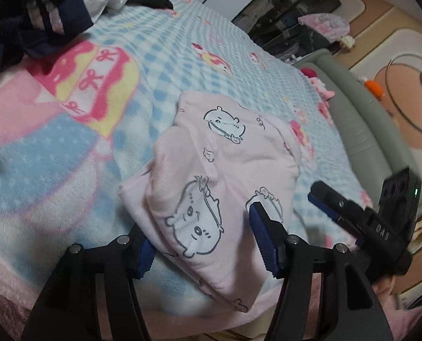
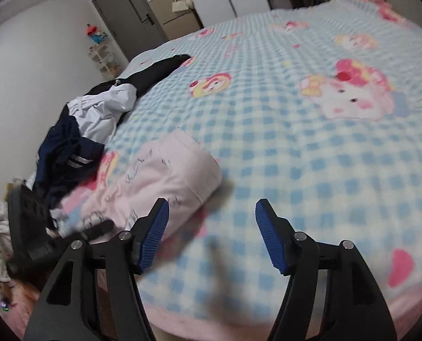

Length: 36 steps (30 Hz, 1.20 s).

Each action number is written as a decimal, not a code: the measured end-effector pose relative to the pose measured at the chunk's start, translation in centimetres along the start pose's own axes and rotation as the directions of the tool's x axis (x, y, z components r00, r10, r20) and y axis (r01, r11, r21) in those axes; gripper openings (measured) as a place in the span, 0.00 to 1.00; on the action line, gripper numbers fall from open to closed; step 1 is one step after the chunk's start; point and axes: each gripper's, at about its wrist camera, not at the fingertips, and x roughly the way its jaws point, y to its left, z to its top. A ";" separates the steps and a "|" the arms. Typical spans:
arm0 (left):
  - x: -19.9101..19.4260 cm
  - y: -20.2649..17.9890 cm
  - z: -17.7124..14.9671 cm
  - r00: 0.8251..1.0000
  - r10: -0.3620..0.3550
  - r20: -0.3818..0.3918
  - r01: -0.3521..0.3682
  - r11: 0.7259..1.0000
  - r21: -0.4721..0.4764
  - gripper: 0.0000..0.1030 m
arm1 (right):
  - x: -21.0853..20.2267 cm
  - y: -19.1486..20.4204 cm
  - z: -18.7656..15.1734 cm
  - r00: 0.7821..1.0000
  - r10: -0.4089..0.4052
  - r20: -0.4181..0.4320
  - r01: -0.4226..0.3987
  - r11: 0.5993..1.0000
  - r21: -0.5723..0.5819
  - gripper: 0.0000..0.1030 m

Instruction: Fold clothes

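Pink garment [image 1: 219,176], soft fleece printed with outlined cartoon animals, lies folded into a rough rectangle on the bed's checked blue blanket [image 1: 165,56], long axis running away from the left gripper [image 1: 202,241]. Both grippers' jaws gape wide; the right gripper [image 2: 211,236] holds nothing.

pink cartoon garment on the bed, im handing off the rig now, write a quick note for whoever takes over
Left claw: open, straddling the near edge of the folded pale pink cartoon-print garment, not clamped.
Right claw: open and empty, just right of that garment.
The garment lies folded on the blue checked fleece blanket.
Left to do: the heap of navy, white and black clothes at the bed's far left is unfolded.
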 end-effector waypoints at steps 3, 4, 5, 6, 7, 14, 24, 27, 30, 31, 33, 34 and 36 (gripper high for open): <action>0.1 -0.4 0.0 1.000 0.028 0.006 -0.028 0.999 0.017 0.38 | 3.0 0.8 0.5 0.998 -0.017 -0.064 0.012 0.997 -0.071 0.64; 0.0 -0.1 0.1 1.000 0.021 0.012 -0.021 1.000 0.005 0.35 | 3.9 0.9 0.5 0.996 -0.009 -0.088 0.002 0.997 -0.080 0.62; -0.3 0.3 0.2 1.000 0.009 0.019 -0.009 1.000 -0.015 0.31 | 4.7 1.0 0.5 0.994 0.002 -0.112 -0.012 0.996 -0.086 0.56; -0.5 0.7 0.4 1.000 0.002 0.028 -0.001 1.000 -0.030 0.29 | 5.6 1.1 0.5 0.991 0.013 -0.136 -0.026 0.995 -0.091 0.55; -0.9 1.2 0.5 0.999 -0.001 0.038 0.003 0.999 -0.041 0.27 | 6.2 1.1 0.5 0.987 0.030 -0.156 -0.043 0.996 -0.084 0.53; -2.9 1.9 1.4 0.993 -0.034 0.116 0.038 0.999 -0.035 0.17 | 4.4 2.1 -0.2 0.975 0.125 -0.185 -0.143 0.986 -0.090 0.27; -0.6 4.3 1.9 0.994 -0.113 0.013 0.114 0.978 -0.176 0.35 | 5.8 0.8 -0.1 0.956 0.166 -0.243 -0.166 0.986 0.020 0.67; 0.0 2.2 1.4 0.999 -0.040 -0.008 0.040 0.996 -0.078 0.31 | 7.4 0.8 -0.2 0.948 0.194 -0.252 -0.187 0.981 0.051 0.74; -0.9 0.7 1.2 1.000 -0.027 0.006 0.027 1.000 -0.010 0.19 | 6.3 1.5 -0.1 0.946 0.225 -0.233 -0.225 0.974 0.025 0.38; -1.2 0.1 1.2 1.000 -0.026 0.009 0.025 1.000 0.013 0.19 | 5.4 1.6 -0.1 0.951 0.223 -0.216 -0.226 0.974 0.010 0.34; -1.2 -1.3 1.6 0.998 -0.055 -0.002 0.055 0.998 0.037 0.18 | 3.5 1.8 0.0 0.960 0.216 -0.180 -0.224 0.974 -0.023 0.30; -1.2 -2.1 1.9 0.997 -0.074 -0.009 0.075 0.996 0.046 0.18 | 2.5 1.5 0.1 0.962 0.219 -0.161 -0.224 0.974 -0.015 0.30; -0.7 -3.9 2.3 0.993 -0.117 -0.031 0.118 0.991 0.063 0.18 | 0.5 0.6 0.2 0.969 0.214 -0.123 -0.215 0.977 0.009 0.30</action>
